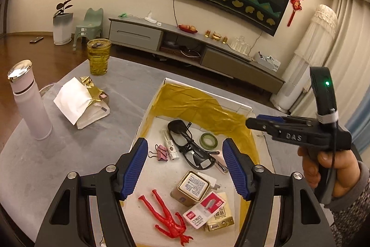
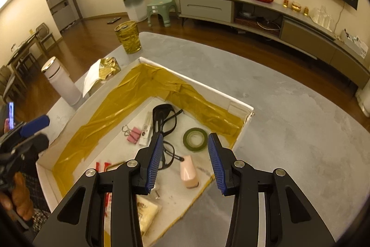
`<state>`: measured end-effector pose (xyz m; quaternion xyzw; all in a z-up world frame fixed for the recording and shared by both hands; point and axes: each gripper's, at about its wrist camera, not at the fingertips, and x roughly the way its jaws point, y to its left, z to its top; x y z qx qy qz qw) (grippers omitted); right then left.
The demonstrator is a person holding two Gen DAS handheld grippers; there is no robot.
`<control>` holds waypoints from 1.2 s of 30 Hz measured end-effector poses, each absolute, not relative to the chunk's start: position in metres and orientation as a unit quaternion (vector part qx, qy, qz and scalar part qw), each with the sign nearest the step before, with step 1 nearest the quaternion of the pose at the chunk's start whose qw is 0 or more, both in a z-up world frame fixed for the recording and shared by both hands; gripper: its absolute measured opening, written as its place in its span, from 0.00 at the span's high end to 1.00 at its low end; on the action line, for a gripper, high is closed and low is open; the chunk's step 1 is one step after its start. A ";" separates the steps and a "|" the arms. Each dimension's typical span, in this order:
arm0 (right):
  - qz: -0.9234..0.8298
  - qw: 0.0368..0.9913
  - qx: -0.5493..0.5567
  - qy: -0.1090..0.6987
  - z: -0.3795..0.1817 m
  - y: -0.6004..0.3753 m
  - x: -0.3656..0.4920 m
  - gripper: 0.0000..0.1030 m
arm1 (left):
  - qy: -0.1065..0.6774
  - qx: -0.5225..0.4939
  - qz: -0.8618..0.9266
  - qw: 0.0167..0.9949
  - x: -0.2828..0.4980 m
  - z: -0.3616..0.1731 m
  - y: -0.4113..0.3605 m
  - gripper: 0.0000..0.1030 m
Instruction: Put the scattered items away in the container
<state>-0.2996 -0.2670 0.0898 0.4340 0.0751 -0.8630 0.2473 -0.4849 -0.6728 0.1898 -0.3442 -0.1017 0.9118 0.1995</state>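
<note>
A white box lined with gold foil (image 1: pixel 185 103) lies on the grey table (image 1: pixel 57 154). Inside it are black glasses (image 1: pixel 192 142), a green tape roll (image 1: pixel 208 140), a pink binder clip (image 1: pixel 161 152), a white tube (image 1: pixel 171 148), a gold tin (image 1: pixel 193 185), a red figure (image 1: pixel 170 219), a red-white card (image 1: pixel 204 208) and a yellow packet (image 1: pixel 219 217). My left gripper (image 1: pixel 185 149) hangs open over the box, holding nothing. My right gripper (image 2: pixel 185 138) is open above the box's near corner (image 2: pixel 245 112), over a pale pink bottle (image 2: pixel 188 171), the tape roll (image 2: pixel 195 139) and the glasses (image 2: pixel 166 117).
A pink thermos (image 1: pixel 30 103), a yellow glass (image 1: pixel 99 57) and a white-and-gold paper bag (image 1: pixel 81 101) stand on the table left of the box. The table right of the box (image 2: pixel 289 131) is bare grey. A low TV cabinet (image 1: pixel 185 38) runs along the far wall.
</note>
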 end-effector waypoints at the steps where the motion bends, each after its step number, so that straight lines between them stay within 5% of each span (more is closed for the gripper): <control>1: -0.862 0.250 0.434 0.082 0.092 -0.267 -0.295 0.57 | -0.102 -0.342 0.912 0.201 -0.484 0.191 -0.673 0.34; 23: -0.818 0.276 0.402 0.304 0.113 -0.289 -0.172 0.56 | -0.015 -0.313 0.915 0.252 -0.382 0.233 -0.636 0.34; 36: -0.803 0.254 0.414 0.345 0.110 -0.289 -0.138 0.56 | 0.008 -0.317 0.916 0.247 -0.353 0.227 -0.625 0.34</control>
